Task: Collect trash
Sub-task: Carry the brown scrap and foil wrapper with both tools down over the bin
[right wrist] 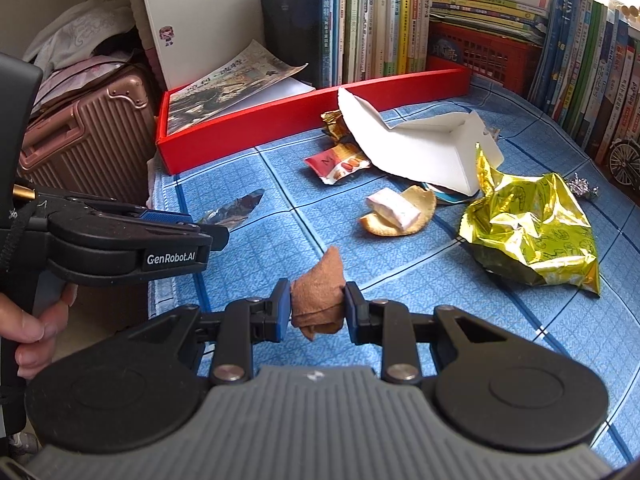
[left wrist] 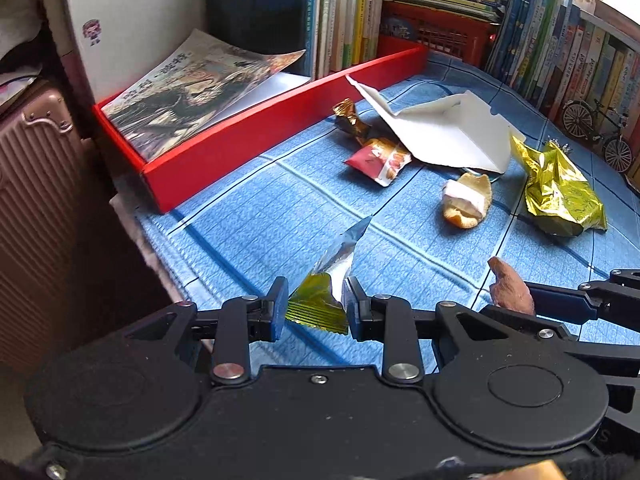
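The left tool [left wrist: 316, 307] is clenched on a green and silver wrapper [left wrist: 326, 284], whose torn silver end sticks up and forward from between the pads, above the blue checked cloth [left wrist: 260, 216] that covers the worktop. The right tool [right wrist: 317, 307] is clenched on a crumpled brown paper wad [right wrist: 318, 296], pinched from both sides; in the left wrist view the same wad shows at the right edge, just beside the left tool. A hand [right wrist: 28, 332] grips the left tool's handle at the left edge of the right wrist view.

Farther out on the cloth lies a piece of peel [right wrist: 400, 212] with a pale pink scrap resting in it. To its right sits a crumpled gold foil bag [right wrist: 532, 232]. Behind the peel, a bent white cardboard piece [right wrist: 424, 148] lies partly over a red snack packet [right wrist: 338, 166] and a small gold wrapper [right wrist: 334, 124]. A long red tray [left wrist: 240, 136] holding a magazine borders the cloth on the left, with rows of upright books [left wrist: 348, 16] behind it. A pink suitcase [right wrist: 88, 136] stands off the worktop's left edge.
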Motion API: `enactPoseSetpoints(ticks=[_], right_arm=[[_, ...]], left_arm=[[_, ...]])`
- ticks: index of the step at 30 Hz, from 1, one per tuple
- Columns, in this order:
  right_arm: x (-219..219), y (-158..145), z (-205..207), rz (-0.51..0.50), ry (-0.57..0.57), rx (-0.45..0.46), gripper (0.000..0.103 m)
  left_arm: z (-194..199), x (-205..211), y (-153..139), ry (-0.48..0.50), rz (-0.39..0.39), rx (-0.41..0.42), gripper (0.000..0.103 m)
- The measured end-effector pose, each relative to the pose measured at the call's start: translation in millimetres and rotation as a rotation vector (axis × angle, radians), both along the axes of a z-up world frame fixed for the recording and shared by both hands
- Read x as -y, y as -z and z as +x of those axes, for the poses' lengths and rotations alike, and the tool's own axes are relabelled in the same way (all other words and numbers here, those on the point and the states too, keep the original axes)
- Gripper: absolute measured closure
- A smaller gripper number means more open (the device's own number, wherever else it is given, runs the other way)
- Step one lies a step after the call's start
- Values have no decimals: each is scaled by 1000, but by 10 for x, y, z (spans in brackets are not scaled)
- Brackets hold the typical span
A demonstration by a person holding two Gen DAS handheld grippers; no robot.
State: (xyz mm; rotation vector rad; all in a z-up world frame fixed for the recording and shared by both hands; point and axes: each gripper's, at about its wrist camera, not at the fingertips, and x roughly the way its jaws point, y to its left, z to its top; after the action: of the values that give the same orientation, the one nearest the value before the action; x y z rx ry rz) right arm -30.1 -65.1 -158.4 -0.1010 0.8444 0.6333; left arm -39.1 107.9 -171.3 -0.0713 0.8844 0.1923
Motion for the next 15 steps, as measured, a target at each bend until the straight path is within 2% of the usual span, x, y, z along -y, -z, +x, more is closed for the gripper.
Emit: enactPoseSetpoints(ticks=[15], right_arm=[[-345,-12,-255,-4,-65,-12,70]], left_arm=[[-548,-421,64,-128,-16,-39,75]])
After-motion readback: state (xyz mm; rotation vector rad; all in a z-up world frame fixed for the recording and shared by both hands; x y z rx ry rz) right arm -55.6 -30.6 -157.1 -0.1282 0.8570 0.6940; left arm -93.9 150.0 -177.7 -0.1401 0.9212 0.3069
